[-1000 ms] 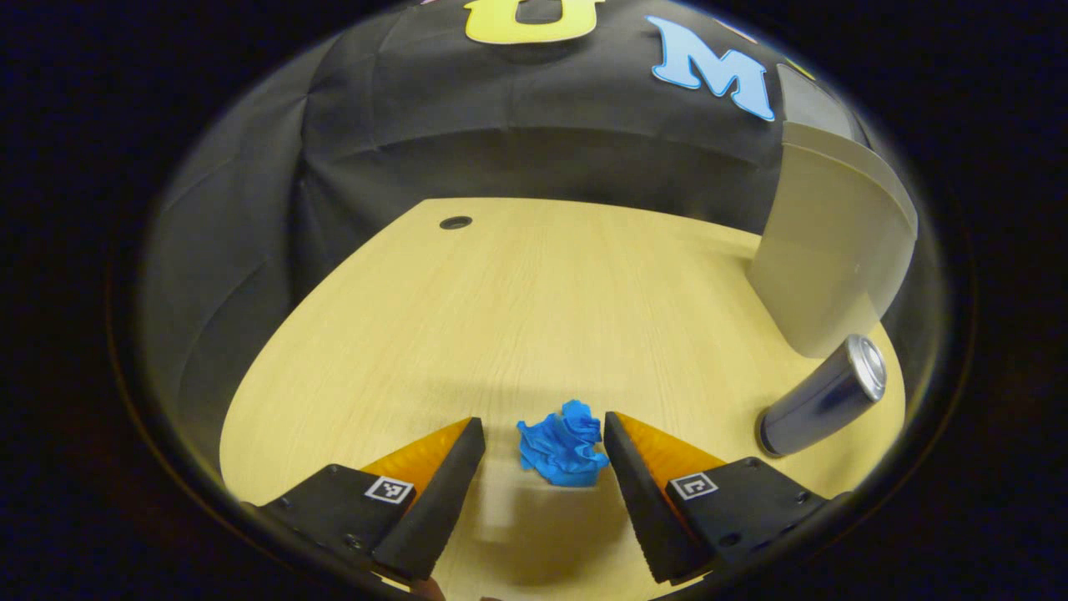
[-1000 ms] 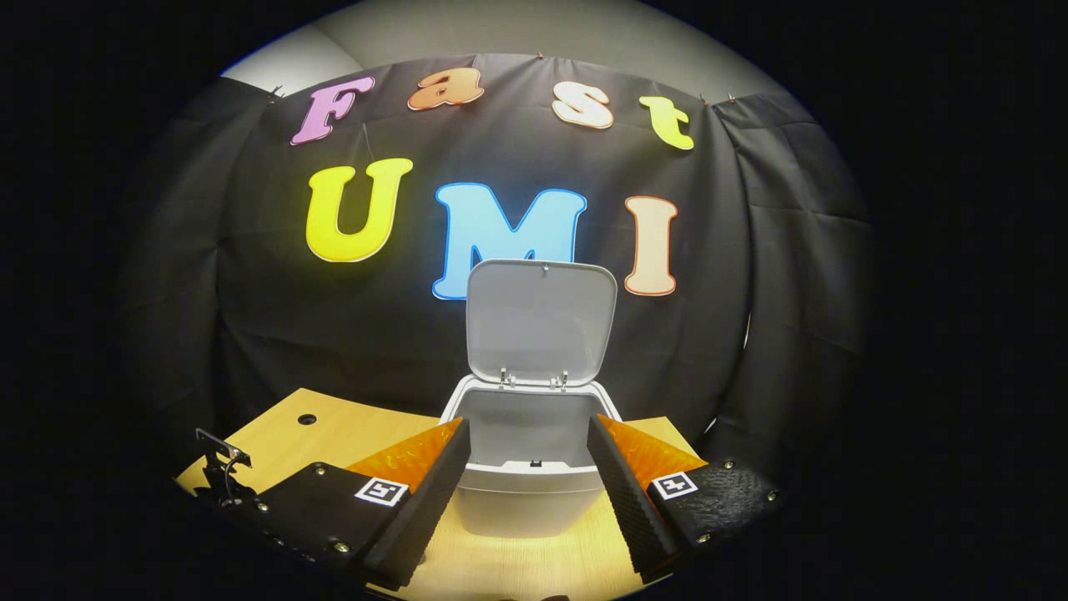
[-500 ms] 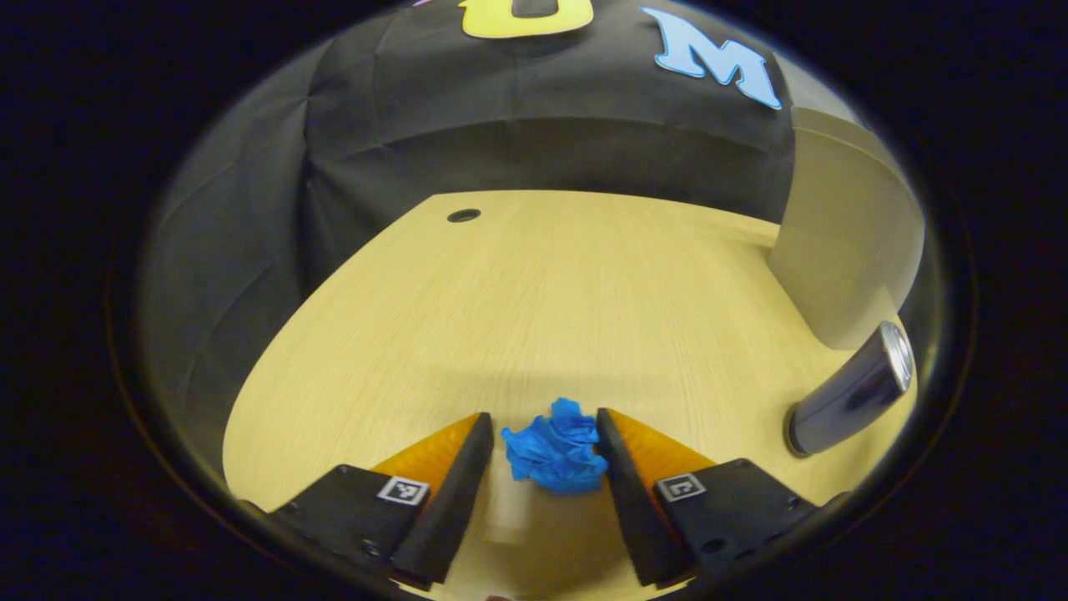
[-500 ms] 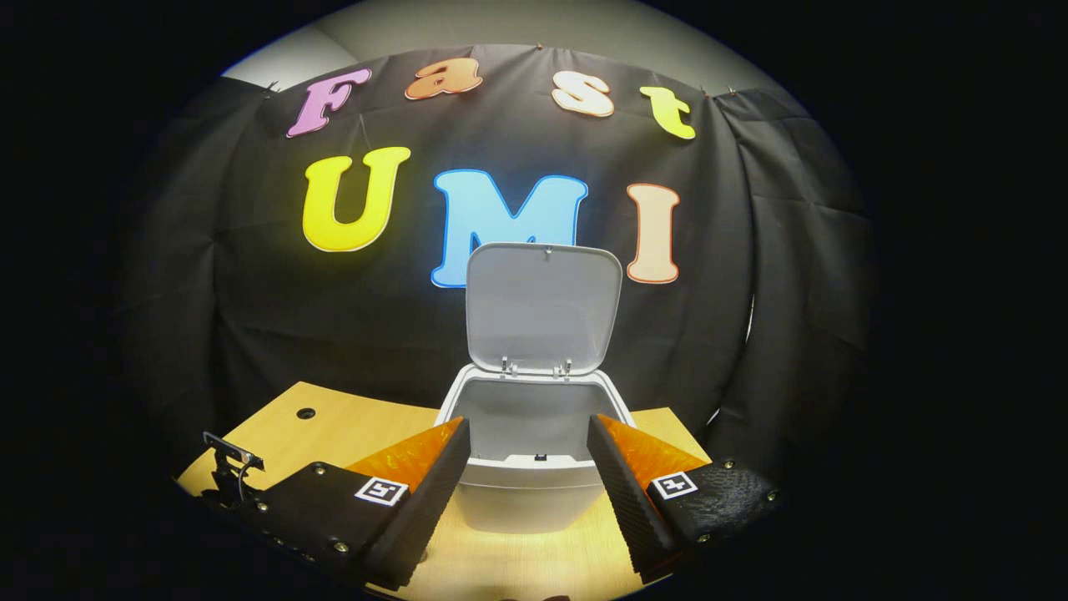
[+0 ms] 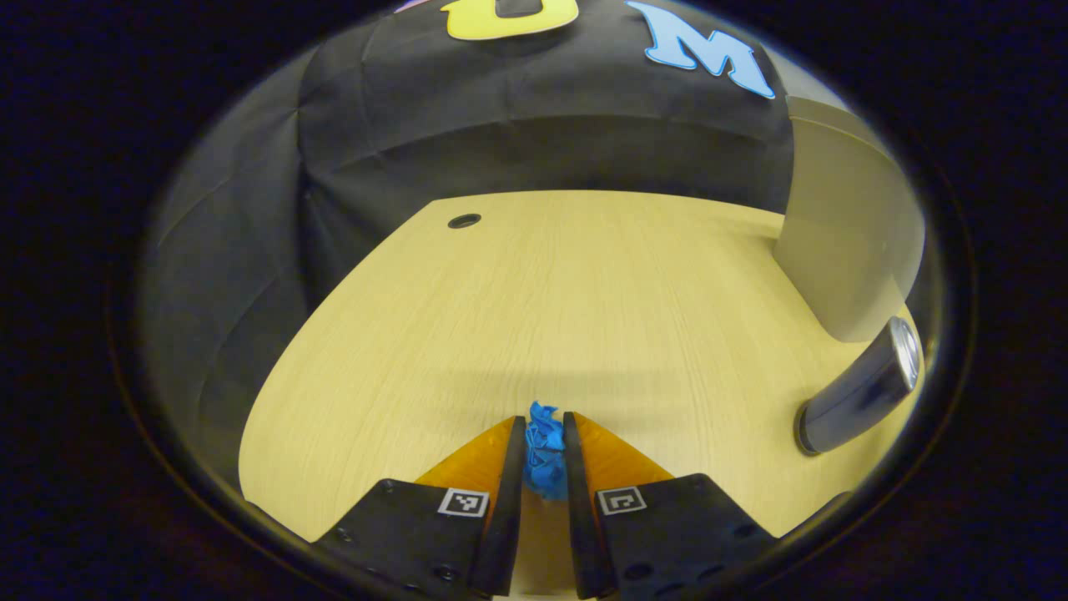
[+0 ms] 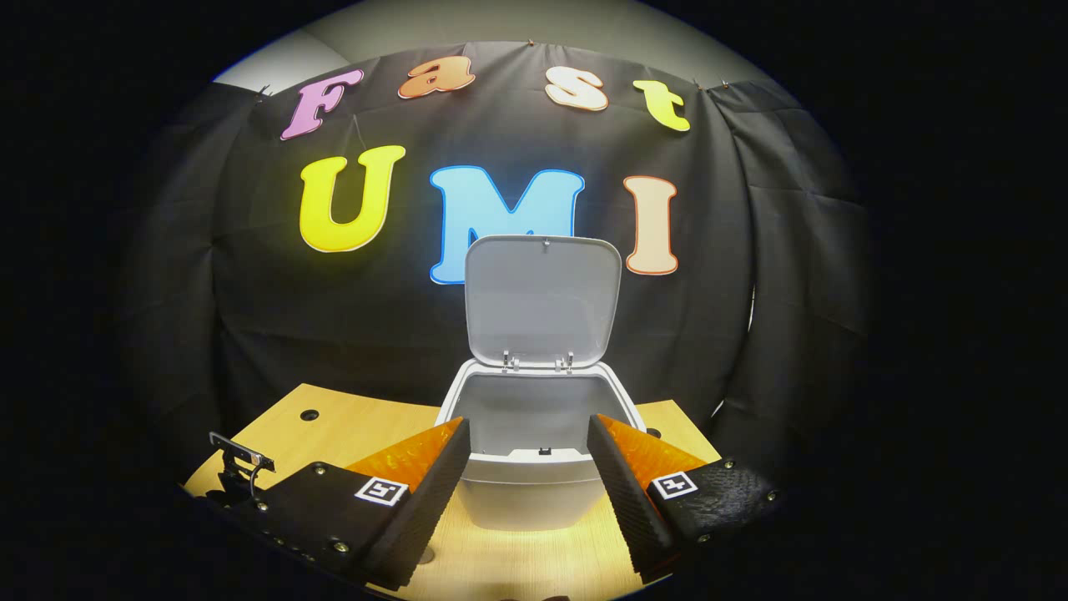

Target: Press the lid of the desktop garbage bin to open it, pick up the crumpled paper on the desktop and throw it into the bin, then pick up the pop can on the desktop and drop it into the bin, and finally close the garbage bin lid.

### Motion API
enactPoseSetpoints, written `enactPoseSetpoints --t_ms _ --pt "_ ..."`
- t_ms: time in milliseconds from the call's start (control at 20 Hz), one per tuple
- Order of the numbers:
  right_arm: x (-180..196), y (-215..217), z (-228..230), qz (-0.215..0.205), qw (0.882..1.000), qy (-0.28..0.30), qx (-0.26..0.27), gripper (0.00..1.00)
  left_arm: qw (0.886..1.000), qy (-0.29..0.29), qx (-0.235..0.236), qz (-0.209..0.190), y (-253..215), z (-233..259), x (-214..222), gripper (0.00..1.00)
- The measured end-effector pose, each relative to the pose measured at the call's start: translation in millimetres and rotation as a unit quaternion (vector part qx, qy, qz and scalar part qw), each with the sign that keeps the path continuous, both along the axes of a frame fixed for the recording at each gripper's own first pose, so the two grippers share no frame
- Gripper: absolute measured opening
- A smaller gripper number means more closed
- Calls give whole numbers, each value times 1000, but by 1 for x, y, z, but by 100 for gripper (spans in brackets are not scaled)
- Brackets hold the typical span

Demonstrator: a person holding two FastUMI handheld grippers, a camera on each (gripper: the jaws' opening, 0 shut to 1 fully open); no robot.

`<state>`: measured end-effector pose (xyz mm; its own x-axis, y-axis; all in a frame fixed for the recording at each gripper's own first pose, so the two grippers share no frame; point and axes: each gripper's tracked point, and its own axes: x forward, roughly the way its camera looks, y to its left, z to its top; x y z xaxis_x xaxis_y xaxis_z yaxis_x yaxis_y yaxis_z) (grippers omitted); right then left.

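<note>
In the left gripper view my left gripper (image 5: 544, 455) is shut on the blue crumpled paper (image 5: 545, 451), which is squeezed thin between both fingers just above the wooden desktop (image 5: 542, 292). A dark pop can (image 5: 863, 388) stands at the right, in front of the pale bin's side (image 5: 847, 225). In the right gripper view the white garbage bin (image 6: 534, 467) stands straight ahead with its lid (image 6: 542, 300) raised upright and its inside in view. My right gripper (image 6: 527, 467) hangs open in front of the bin's rim, holding nothing.
A round cable hole (image 5: 464, 221) sits in the desktop at the far left corner. A small black clip-like device (image 6: 238, 459) pokes up at the left in the right gripper view. Black cloth wall rises close behind the desk and bin.
My left gripper's fingers closed from wide apart onto the blue paper, squashing it between them. The right gripper stayed open and the bin drifted slightly in its view.
</note>
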<state>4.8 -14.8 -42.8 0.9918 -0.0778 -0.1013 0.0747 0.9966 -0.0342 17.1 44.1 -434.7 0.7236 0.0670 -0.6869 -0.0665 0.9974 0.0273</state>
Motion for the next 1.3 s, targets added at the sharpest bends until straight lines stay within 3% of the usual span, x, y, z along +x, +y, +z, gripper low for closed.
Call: enactPoseSetpoints --t_ms 50,300,350,500,600,650,700,1100,1300 --pt "0 -1 -1 0 1000 1 2 91 1000 -7 2 -3 -1 6 2 34" --pt "-4 -6 -5 -3 1000 2 10 91 998 -52 22 -41 -22 48 9 33" --pt "-5 -8 -6 -3 1000 2 11 91 996 -64 28 -52 -29 58 12 25" --pt "-8 -12 -8 -6 1000 3 16 91 992 -98 25 -71 -51 89 20 25" --pt "-10 -15 -10 -8 1000 4 17 91 990 -117 15 -79 -63 111 28 41" --pt "-12 -17 -11 -8 1000 4 17 91 988 -130 7 -79 -69 125 34 41" --pt "-13 -19 -12 -9 1000 5 17 91 986 -145 -1 -77 -75 141 41 33" --pt "-25 -35 -21 -17 999 8 29 91 959 -257 -37 -113 -137 262 74 33" --pt "-34 -48 -25 -28 999 10 34 91 947 -284 -58 -141 -182 295 82 33"
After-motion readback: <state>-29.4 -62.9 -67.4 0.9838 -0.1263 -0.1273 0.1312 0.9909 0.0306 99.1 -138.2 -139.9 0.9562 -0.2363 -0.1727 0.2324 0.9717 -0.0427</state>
